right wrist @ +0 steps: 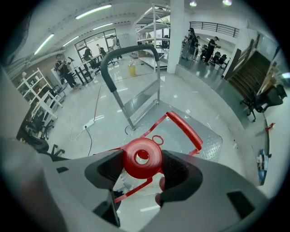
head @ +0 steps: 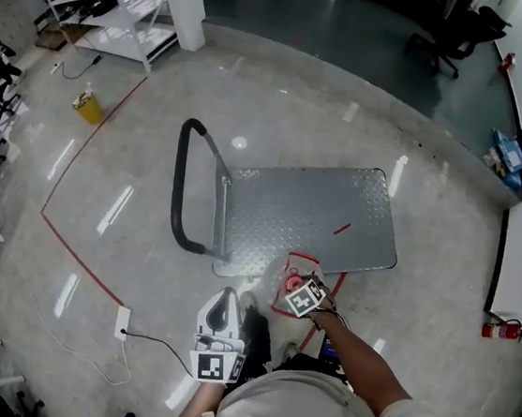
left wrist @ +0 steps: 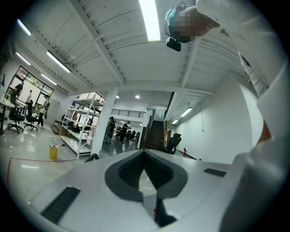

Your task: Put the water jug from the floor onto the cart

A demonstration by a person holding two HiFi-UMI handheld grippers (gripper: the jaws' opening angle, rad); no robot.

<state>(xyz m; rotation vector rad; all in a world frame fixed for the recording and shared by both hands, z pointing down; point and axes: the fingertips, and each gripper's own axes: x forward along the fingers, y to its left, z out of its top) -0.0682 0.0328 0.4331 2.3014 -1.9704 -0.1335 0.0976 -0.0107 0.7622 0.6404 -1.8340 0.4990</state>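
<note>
Clamping from both sides, the right gripper (right wrist: 143, 170) has its dark ribbed pads (right wrist: 177, 168) pressed against the round, glossy red cap (right wrist: 136, 164) of the water jug (right wrist: 121, 182). The jug's clear plastic body shows only faintly beneath the jaws. A flat red handle (right wrist: 186, 128) on thin red struts juts out from the jug's neck on the side away from the gripper. The head view places the jug directly under this gripper, just beside the near edge of the cart (head: 308, 213). No view shows whether its base rests on the floor. The cart is a low rectangular platform of grey diamond-plate metal with rounded corners. A black tubular push bar (head: 181, 184) loops up at its left end. Around it the pale floor (head: 141, 264) is polished and throws back streaks of light, and a thin red tape line (head: 76, 251) crosses it. The left gripper (head: 226, 301), a smooth light-grey shell, is held off to the left of the jug and apart from it. Its jaws are closed tip to tip on nothing, and it points up at a ribbed white ceiling (left wrist: 113, 50).
</note>
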